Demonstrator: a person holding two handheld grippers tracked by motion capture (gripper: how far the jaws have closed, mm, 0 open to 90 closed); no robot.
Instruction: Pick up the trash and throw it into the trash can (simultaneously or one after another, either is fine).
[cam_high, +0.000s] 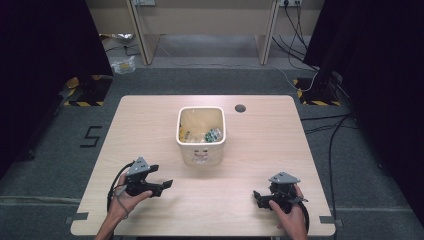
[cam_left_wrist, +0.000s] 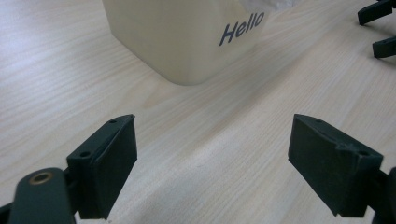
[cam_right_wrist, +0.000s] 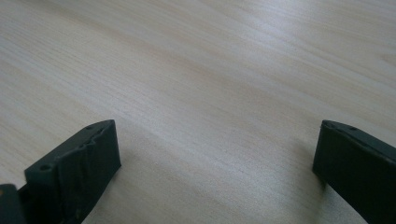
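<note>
Both tongs, left (cam_high: 165, 185) & right (cam_high: 256, 196), rest wide open on table (cam_high: 150, 120), nothing gripped, flanking bin (cam_high: 201, 142) w/ wrappers inside; prob. parked.

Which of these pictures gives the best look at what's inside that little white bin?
The high view: it looks down into the white bin, showing crumpled wrappers inside. The left gripper view catches its outer wall with "Hello" printed. The right gripper view faces bare table.
</note>
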